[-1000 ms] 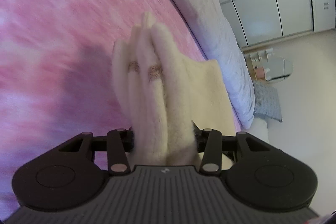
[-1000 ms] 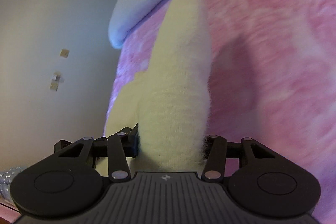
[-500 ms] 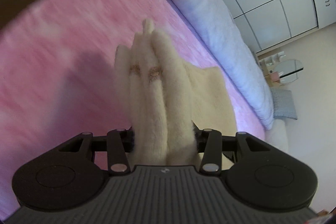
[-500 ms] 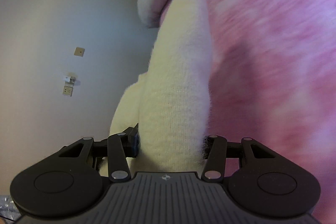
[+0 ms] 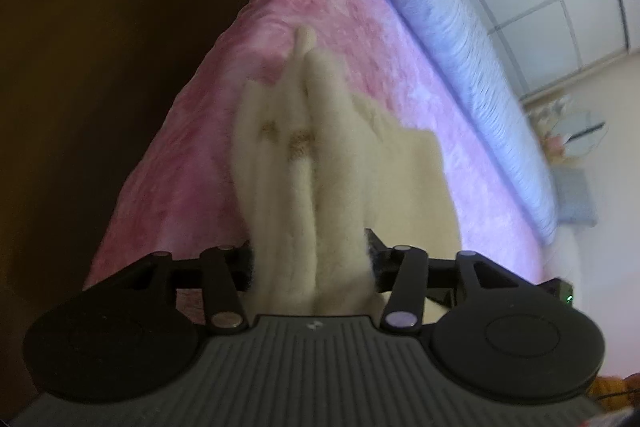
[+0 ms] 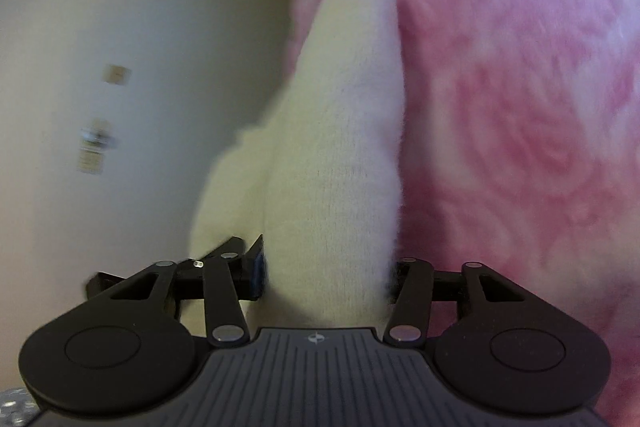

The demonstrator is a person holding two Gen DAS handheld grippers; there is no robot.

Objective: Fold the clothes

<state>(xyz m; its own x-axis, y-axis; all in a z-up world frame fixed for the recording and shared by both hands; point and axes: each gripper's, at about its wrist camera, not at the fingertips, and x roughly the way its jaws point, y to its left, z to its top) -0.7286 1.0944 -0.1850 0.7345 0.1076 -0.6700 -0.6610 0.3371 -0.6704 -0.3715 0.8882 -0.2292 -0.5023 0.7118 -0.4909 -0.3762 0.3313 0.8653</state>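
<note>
Both grippers, left (image 5: 310,259) and right (image 6: 326,271), clamp my cream garment (image 5: 304,187). It has swung toward the bed (image 5: 200,131) edge; I judge a fold underway.

Black two-finger left gripper (image 5: 310,255), ribbed grey housing, silver pivot screws, round black discs

Cream garment (image 5: 308,195) hides both grippers' fingertips.

Light: soft, indoor, dim.
Blur: motion smear on the pale wall (image 6: 120,107).
Edges: fisheye bending, dark corners.
</note>
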